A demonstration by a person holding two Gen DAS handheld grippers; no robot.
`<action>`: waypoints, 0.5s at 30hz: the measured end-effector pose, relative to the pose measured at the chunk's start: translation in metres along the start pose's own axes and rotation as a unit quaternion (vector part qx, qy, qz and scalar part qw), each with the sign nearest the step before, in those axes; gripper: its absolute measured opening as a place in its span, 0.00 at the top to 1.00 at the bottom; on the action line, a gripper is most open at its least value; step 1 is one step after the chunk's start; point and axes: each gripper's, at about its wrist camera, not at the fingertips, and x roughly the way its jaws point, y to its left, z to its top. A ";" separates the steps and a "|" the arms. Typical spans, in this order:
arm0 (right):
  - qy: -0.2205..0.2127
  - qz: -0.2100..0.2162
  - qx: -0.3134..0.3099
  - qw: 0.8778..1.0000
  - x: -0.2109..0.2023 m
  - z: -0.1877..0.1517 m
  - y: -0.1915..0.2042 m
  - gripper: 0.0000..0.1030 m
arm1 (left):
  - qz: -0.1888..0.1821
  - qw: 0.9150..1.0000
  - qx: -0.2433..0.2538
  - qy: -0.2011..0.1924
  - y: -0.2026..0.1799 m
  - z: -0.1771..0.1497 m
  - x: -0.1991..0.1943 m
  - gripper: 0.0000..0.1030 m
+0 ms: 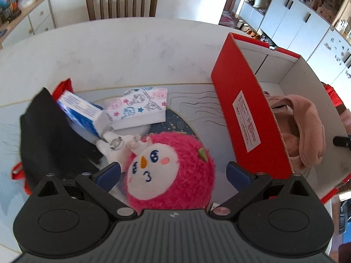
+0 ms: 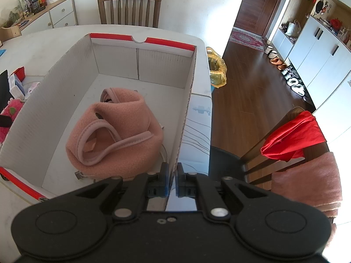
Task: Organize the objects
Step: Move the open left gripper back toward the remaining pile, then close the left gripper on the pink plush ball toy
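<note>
A fluffy pink plush toy [image 1: 186, 144] with a white face lies on the table mat. My left gripper [image 1: 173, 171] is open wide above it, one blue pad on each side, neither pressing. To its right stands the red shoe box [image 1: 241, 100] with a white inside. A pink fleece item [image 1: 307, 127] lies in it, seen from above in the right wrist view [image 2: 114, 129]. My right gripper [image 2: 172, 175] is shut on the box's right wall [image 2: 186, 114], near its front corner. The plush [image 2: 11, 109] shows past the box's left wall.
Behind the plush lie a star-patterned box [image 1: 140, 107], a blue-and-white carton [image 1: 81, 111], a black cloth item [image 1: 48, 135] and a small white piece with a metal ring [image 1: 114, 143]. A wooden chair [image 1: 121, 0] stands at the far side. Another chair with red cloth [image 2: 291, 135] stands right.
</note>
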 end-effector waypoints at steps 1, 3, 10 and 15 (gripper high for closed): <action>0.000 0.000 0.000 1.000 0.000 0.000 0.000 0.95 | 0.001 1.000 -0.001 0.002 -0.001 0.000 0.005 0.00; 0.000 0.000 0.000 1.000 0.000 0.000 0.000 0.95 | 0.006 1.000 -0.005 0.009 -0.003 -0.001 0.015 0.00; 0.000 0.000 0.001 1.000 0.000 0.000 0.000 0.94 | 0.033 0.999 0.005 0.037 -0.005 -0.009 0.040 0.00; 0.000 0.000 0.001 1.000 0.000 0.000 0.000 0.94 | 0.038 0.999 -0.005 0.030 -0.002 -0.011 0.038 0.01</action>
